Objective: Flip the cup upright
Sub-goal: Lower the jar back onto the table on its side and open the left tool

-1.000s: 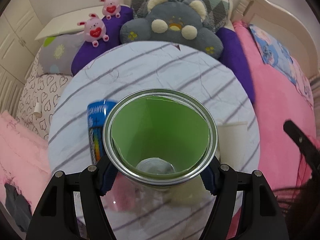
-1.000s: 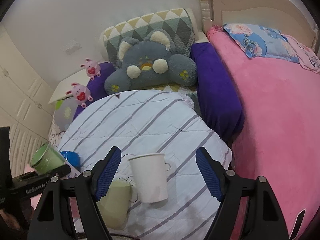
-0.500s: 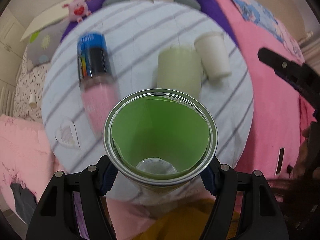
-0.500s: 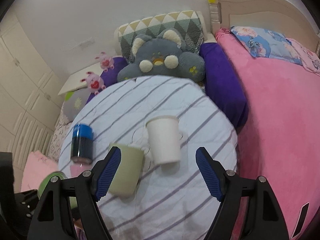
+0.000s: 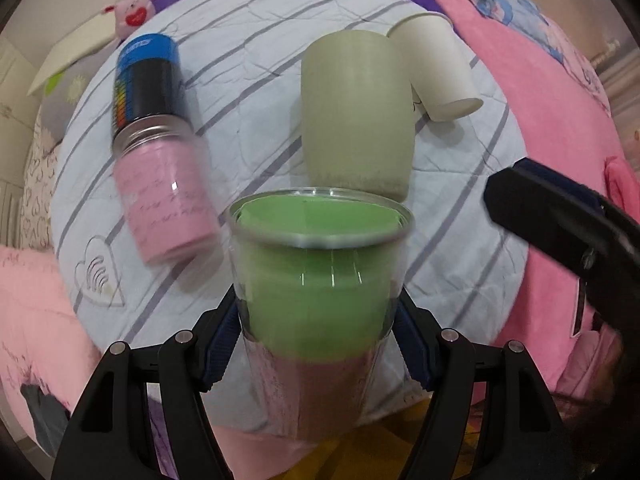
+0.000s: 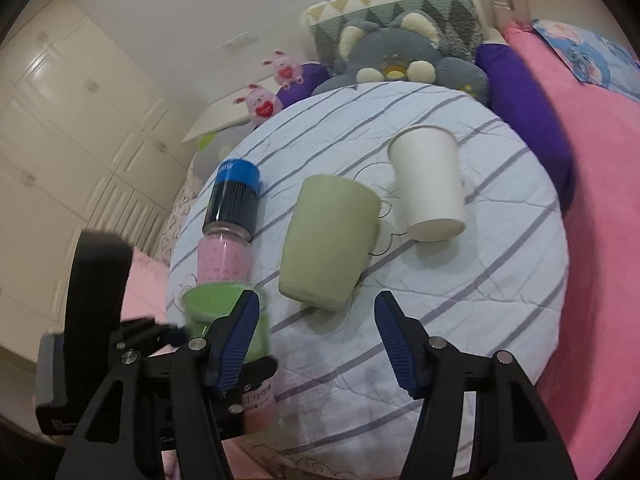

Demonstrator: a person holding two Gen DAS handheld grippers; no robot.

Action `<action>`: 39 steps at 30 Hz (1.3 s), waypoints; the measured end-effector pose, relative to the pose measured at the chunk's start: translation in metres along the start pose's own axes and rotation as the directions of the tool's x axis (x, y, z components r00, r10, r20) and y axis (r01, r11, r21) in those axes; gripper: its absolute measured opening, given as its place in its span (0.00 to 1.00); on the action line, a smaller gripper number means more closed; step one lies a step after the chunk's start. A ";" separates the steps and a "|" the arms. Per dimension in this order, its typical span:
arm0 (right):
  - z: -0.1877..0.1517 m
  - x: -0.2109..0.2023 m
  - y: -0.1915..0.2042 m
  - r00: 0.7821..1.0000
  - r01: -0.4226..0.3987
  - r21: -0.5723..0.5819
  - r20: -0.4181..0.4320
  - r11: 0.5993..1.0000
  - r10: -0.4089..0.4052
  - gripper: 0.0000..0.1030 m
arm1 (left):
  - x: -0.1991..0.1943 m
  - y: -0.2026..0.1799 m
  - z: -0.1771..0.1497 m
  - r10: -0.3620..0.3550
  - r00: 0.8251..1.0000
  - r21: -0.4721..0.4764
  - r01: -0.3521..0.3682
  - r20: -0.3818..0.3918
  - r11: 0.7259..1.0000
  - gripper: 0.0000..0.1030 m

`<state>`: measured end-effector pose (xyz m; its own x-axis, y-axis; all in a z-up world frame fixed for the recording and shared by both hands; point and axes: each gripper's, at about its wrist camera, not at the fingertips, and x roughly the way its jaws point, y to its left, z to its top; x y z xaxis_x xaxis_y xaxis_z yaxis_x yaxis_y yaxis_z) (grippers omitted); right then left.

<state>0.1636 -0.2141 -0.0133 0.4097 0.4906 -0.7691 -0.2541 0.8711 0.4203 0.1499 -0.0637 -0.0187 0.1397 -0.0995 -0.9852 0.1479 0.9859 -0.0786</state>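
Observation:
My left gripper (image 5: 318, 336) is shut on a clear plastic cup with a green lining (image 5: 316, 280). The cup stands rim up, tilted slightly, at the near edge of the round striped table (image 5: 460, 240). The same cup (image 6: 224, 324) shows at the left of the right wrist view, held by the left gripper (image 6: 168, 344). My right gripper (image 6: 316, 336) is open and empty, above the table's near side just in front of the olive cup (image 6: 328, 240).
An olive cup (image 5: 356, 120) and a white paper cup (image 5: 434, 68) stand upside down mid-table. A blue-capped bottle with a pink label (image 5: 158, 148) stands at the left. Plush toys (image 6: 400, 64) and a pink bed (image 6: 600, 200) surround the table.
My left gripper tilted the green cup from facing the camera to rim up, and lowered it toward the table edge. My right gripper moved closer to the olive cup.

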 end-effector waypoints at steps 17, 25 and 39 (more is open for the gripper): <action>-0.063 0.000 -0.009 0.975 0.076 -0.028 0.212 0.997 -0.068 0.60 | 0.022 0.009 -0.043 -0.004 0.973 0.022 -0.001 0.230 1.000 0.87; -0.101 -0.030 -0.001 0.933 0.124 0.051 0.333 0.991 -0.134 0.70 | 0.001 0.004 -0.070 0.008 0.934 0.023 -0.017 0.358 1.000 0.90; -0.127 -0.055 0.032 0.888 0.191 0.092 0.408 0.977 -0.211 0.77 | -0.061 0.035 -0.116 0.031 0.839 0.018 -0.048 0.544 0.999 0.92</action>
<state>0.0218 -0.2165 -0.0186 0.7748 0.2612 -0.5758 -0.0901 0.9470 0.3084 0.0329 -0.0073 0.0204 0.6541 -0.1265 -0.7457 0.1589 0.9869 -0.0281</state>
